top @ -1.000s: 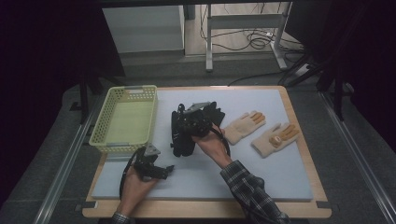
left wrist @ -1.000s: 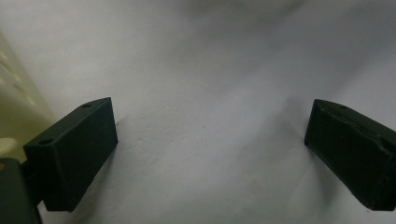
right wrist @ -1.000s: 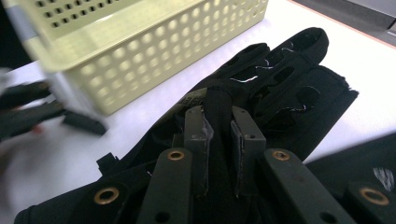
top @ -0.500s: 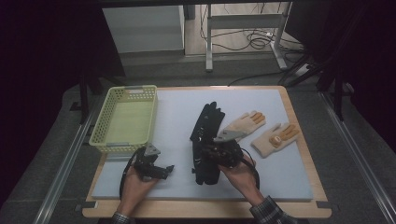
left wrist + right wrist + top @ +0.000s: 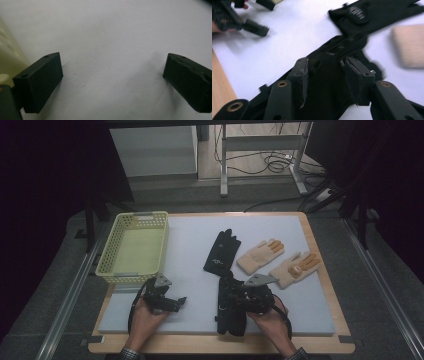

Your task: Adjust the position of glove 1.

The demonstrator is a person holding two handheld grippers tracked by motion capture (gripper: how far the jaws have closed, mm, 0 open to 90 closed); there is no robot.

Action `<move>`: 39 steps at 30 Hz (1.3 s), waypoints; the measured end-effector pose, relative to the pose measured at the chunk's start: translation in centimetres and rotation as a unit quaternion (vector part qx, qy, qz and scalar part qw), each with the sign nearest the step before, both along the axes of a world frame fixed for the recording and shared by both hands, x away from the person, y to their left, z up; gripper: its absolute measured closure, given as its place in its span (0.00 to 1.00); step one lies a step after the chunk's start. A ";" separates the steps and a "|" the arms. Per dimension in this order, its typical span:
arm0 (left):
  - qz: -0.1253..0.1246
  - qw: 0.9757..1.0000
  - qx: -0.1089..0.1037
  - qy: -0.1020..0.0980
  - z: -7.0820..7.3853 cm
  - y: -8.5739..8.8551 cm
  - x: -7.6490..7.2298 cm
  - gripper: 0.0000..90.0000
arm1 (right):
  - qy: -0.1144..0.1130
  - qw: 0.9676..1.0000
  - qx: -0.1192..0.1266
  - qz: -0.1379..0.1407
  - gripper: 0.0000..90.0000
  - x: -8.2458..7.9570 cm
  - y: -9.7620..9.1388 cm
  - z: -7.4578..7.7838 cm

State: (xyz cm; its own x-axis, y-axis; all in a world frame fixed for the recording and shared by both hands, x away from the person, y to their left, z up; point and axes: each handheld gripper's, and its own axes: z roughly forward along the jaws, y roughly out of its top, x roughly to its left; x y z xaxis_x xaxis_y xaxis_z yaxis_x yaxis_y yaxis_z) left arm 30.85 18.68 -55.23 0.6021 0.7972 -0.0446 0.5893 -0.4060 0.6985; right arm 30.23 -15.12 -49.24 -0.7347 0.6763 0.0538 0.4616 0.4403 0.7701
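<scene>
White mat (image 5: 190,270) covers the table; near its front edge lies a black fabric glove (image 5: 231,312), between the half-spread right gripper (image 5: 328,80) jaws, which just opened, seemingly not pinching it; left gripper (image 5: 112,80) spread wide nearby.

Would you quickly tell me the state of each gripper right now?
Left gripper: open, nothing between its jaws.
Right gripper: jaws have just been opening, open over the black glove lying between them.

Black right gripper (image 5: 235,296) with brass-ringed screws, grey three-cornered top plate.
</scene>
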 end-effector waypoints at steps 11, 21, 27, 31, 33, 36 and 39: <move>0.002 1.000 -0.002 0.000 0.0 0.0 0.0 0.03 | 0.005 1.000 0.005 -0.006 0.57 3.9 -0.6 0.6; 0.000 1.000 0.000 0.001 0.0 0.0 0.0 0.03 | -0.007 1.000 -0.003 -0.016 0.56 9.7 1.9 1.3; 0.000 1.000 0.000 0.001 0.0 0.0 0.0 0.03 | -0.004 0.999 -0.025 -0.025 0.54 13.1 3.7 0.8; 0.000 1.000 0.000 0.001 0.0 0.0 0.0 0.03 | 0.002 0.999 -0.038 -0.035 0.54 15.1 4.7 0.0; 0.001 1.000 -0.001 0.002 0.0 0.0 0.0 0.03 | 0.005 0.998 -0.046 -0.036 0.53 16.0 5.2 -0.6; 0.001 1.000 -0.001 0.002 0.0 0.0 0.0 0.03 | 0.003 0.998 -0.057 -0.039 0.49 16.9 5.9 -1.2; 0.001 1.000 -0.002 0.002 0.0 0.0 0.0 0.03 | 0.010 0.996 -0.084 -0.041 0.45 18.1 6.8 -2.5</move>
State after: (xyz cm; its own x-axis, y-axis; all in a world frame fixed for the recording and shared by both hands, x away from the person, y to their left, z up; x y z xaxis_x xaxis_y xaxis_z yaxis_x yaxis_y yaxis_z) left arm 30.84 18.68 -55.22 0.6005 0.7981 -0.0494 0.5927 -0.4028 0.6975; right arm 48.33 -8.28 -51.77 -0.6761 0.7350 -0.0512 0.5165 0.5224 0.6784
